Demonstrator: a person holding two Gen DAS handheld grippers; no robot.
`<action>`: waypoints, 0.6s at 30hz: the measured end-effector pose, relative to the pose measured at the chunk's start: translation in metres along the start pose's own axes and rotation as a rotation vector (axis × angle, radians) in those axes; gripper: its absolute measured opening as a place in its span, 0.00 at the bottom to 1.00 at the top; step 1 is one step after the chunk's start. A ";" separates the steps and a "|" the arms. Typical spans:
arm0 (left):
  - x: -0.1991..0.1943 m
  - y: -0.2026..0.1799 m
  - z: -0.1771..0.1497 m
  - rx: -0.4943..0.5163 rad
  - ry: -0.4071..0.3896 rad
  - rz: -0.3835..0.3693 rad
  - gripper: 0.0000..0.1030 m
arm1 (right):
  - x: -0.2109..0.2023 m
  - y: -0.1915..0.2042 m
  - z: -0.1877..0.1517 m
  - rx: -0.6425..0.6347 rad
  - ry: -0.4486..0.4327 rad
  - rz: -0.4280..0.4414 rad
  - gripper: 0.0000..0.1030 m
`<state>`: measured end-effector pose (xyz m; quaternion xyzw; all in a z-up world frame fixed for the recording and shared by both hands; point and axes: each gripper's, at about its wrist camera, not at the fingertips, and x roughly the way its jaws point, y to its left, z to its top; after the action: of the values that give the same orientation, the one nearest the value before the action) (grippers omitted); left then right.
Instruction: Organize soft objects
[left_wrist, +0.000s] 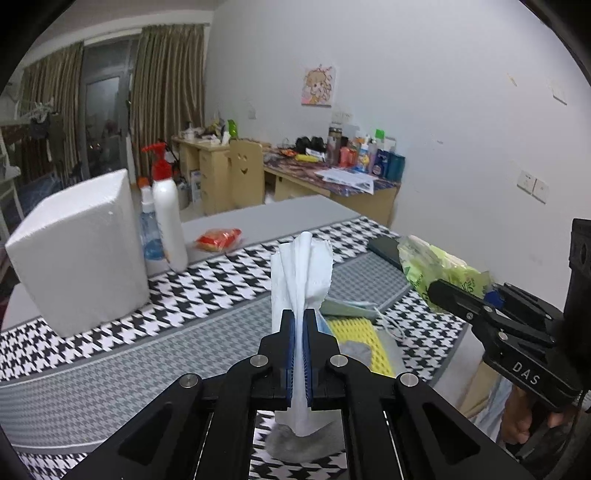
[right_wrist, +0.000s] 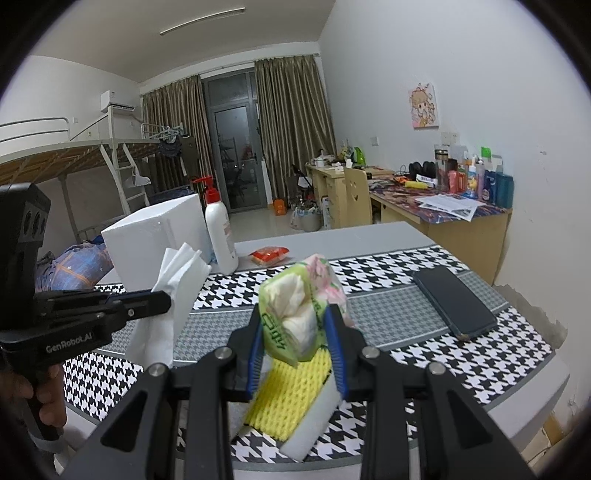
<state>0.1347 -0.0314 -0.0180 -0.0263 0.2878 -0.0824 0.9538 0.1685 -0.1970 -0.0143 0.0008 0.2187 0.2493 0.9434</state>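
Observation:
My left gripper (left_wrist: 300, 321) is shut on a white paper tissue (left_wrist: 300, 273) and holds it upright above the table; it also shows at the left of the right wrist view (right_wrist: 168, 295) with the tissue (right_wrist: 173, 280) hanging from it. My right gripper (right_wrist: 295, 325) is shut on a green tissue pack (right_wrist: 299, 306) and holds it above a yellow foam net (right_wrist: 288, 395) lying on a white sponge (right_wrist: 314, 424). In the left wrist view the right gripper (left_wrist: 436, 291) holds the tissue pack (left_wrist: 439, 269) at the right. A face mask (left_wrist: 351, 308) lies beside the net (left_wrist: 358, 339).
A white foam block (left_wrist: 81, 251), a white spray bottle (left_wrist: 166, 218) and a smaller bottle (left_wrist: 149, 229) stand at the table's far left. A red packet (left_wrist: 218, 239) lies behind. A black phone (right_wrist: 454, 302) lies at the right on the houndstooth cloth (right_wrist: 424, 266).

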 end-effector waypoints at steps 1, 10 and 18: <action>-0.001 0.002 0.001 -0.001 -0.007 0.007 0.04 | 0.001 0.002 0.001 -0.003 -0.002 0.002 0.35; -0.018 0.023 0.018 0.021 -0.085 0.076 0.04 | 0.008 0.023 0.015 -0.033 -0.032 0.034 0.35; -0.038 0.051 0.026 0.007 -0.134 0.121 0.04 | 0.013 0.047 0.030 -0.038 -0.066 0.077 0.35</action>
<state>0.1257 0.0252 0.0195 -0.0109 0.2243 -0.0235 0.9742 0.1688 -0.1468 0.0127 -0.0007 0.1824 0.2895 0.9396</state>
